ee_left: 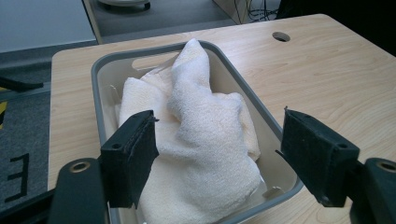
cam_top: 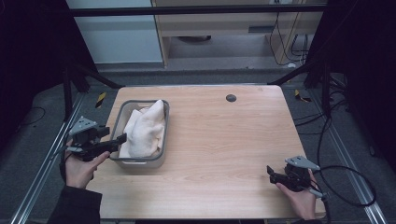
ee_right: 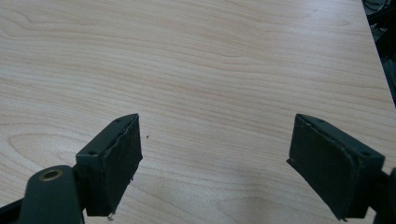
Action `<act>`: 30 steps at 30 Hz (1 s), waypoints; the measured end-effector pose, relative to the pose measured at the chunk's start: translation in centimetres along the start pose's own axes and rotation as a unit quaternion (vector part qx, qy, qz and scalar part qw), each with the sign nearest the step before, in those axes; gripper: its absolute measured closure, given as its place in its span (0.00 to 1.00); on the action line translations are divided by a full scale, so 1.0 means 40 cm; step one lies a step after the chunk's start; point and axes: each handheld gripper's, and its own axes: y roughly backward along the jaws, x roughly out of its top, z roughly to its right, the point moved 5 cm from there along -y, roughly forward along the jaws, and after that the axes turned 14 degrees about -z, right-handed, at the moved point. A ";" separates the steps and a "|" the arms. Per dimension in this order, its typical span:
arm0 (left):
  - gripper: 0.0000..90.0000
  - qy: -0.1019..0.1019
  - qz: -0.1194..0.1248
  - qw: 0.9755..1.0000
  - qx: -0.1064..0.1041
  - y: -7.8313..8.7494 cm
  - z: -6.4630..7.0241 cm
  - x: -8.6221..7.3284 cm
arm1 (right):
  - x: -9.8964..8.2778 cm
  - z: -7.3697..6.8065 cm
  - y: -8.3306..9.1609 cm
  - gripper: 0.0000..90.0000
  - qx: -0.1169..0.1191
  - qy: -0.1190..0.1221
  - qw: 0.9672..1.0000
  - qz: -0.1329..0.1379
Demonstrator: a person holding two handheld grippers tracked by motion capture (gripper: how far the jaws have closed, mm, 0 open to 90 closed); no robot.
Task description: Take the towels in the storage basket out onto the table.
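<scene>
A grey plastic bin [cam_top: 166, 122] stands on the left part of the wooden table and holds a crumpled white towel [cam_top: 144, 128] that rises above its rim. My left gripper [cam_top: 119, 139] hovers at the bin's near left corner and points over it. In the left gripper view its jaws [ee_left: 219, 126] stand wide apart above the towel [ee_left: 201, 130], and the pads do not touch the cloth or the bin rim [ee_left: 95, 70]. My right gripper [cam_top: 271, 171] rests low near the table's front right corner. Its jaws [ee_right: 217, 140] are open over bare wood, with nothing between them.
A round cable hole [cam_top: 230, 98] sits near the table's far edge, right of the bin. Bare tabletop [cam_top: 224, 140] stretches between the bin and the right gripper. Black frame bars and cables [cam_top: 345, 186] run along the table's right side.
</scene>
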 end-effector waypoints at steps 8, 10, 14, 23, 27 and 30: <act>0.28 -0.009 -0.022 1.000 0.000 -0.027 0.020 0.041 | 0.000 -0.001 -0.002 0.18 0.003 0.001 1.000 -0.002; 0.28 -0.009 -0.024 1.000 0.000 -0.030 0.022 0.047 | 0.001 0.000 -0.002 0.18 0.003 0.002 1.000 -0.002; 0.27 -0.011 -0.034 0.999 0.004 -0.043 0.027 0.060 | 0.000 -0.001 -0.003 0.18 0.004 0.002 1.000 -0.003; 0.26 -0.018 -0.056 0.998 0.011 -0.071 0.037 0.085 | 0.001 -0.002 -0.004 0.18 0.006 0.003 1.000 -0.004; 0.26 -0.021 -0.065 0.998 0.011 -0.086 0.042 0.093 | 0.001 -0.001 -0.004 0.18 0.005 0.004 1.000 -0.005; 0.25 -0.021 -0.070 0.997 0.011 -0.099 0.043 0.098 | 0.001 -0.002 -0.005 0.18 0.008 0.002 1.000 -0.006</act>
